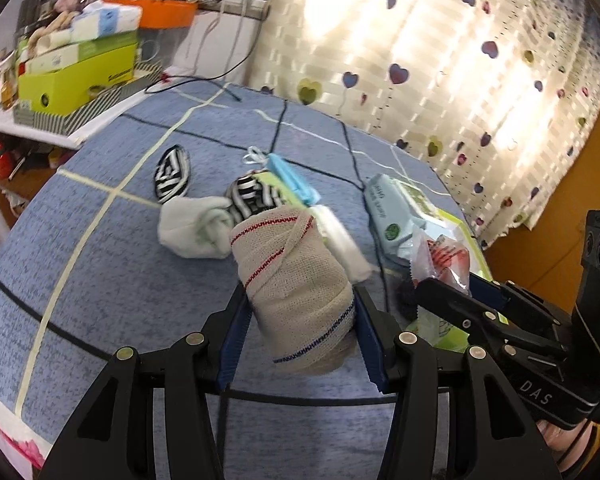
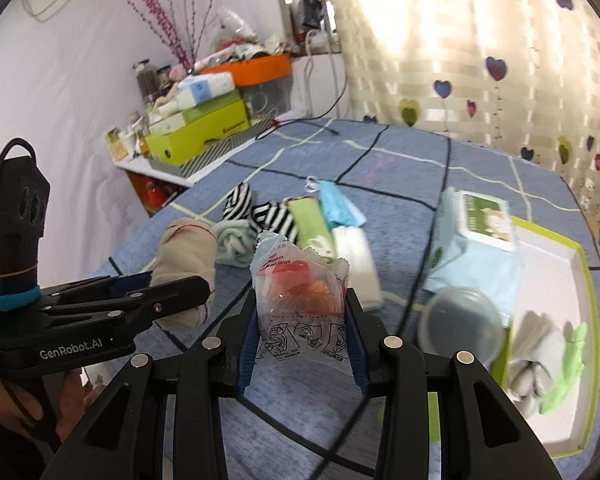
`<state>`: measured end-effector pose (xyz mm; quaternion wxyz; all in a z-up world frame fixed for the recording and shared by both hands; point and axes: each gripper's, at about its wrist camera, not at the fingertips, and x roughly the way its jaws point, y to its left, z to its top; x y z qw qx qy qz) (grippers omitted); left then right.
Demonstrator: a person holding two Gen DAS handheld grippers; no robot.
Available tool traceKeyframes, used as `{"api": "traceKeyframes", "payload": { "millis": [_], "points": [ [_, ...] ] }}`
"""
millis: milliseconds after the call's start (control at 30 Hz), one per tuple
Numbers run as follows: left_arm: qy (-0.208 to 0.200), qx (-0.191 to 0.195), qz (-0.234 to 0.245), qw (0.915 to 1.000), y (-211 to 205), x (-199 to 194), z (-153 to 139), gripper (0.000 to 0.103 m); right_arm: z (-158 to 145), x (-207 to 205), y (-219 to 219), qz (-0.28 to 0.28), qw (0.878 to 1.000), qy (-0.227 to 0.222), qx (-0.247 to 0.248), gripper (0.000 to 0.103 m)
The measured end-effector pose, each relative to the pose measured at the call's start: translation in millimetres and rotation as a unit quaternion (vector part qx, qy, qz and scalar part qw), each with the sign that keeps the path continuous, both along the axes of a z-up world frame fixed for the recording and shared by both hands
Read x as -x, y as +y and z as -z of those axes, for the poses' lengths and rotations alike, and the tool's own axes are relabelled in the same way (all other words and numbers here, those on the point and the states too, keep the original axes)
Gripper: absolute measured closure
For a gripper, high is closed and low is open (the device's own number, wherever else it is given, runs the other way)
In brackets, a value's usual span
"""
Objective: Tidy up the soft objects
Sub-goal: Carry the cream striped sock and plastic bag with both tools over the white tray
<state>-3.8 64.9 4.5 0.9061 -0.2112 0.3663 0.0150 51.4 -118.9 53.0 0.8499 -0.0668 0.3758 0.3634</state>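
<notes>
Left wrist view: left gripper (image 1: 300,316) clamping bandage roll (image 1: 296,280); right gripper (image 2: 300,340) squeezing plastic packet (image 2: 300,300).

You're holding a beige bandage roll (image 1: 296,280) with red and blue stitched lines, and a clear packet (image 2: 300,300) with red and orange contents. Beyond the roll on the blue bedspread (image 1: 100,280), gridded in cream and black lines, lie black-and-white striped socks (image 1: 172,174), a pale green-white sock (image 1: 196,232) and a light blue mask (image 1: 292,180). Purple and green hearts dot the cream curtain (image 1: 440,60).
</notes>
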Motion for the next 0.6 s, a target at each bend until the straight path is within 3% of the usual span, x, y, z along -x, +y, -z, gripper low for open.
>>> {"api": "traceKeyframes", "payload": {
  "millis": [600],
  "points": [
    [-0.025,-0.023,0.065,0.9973,-58,-14,-27,0.052,-24,3,-103,0.098,0.994,-0.028,-0.023,0.065]
  ]
}}
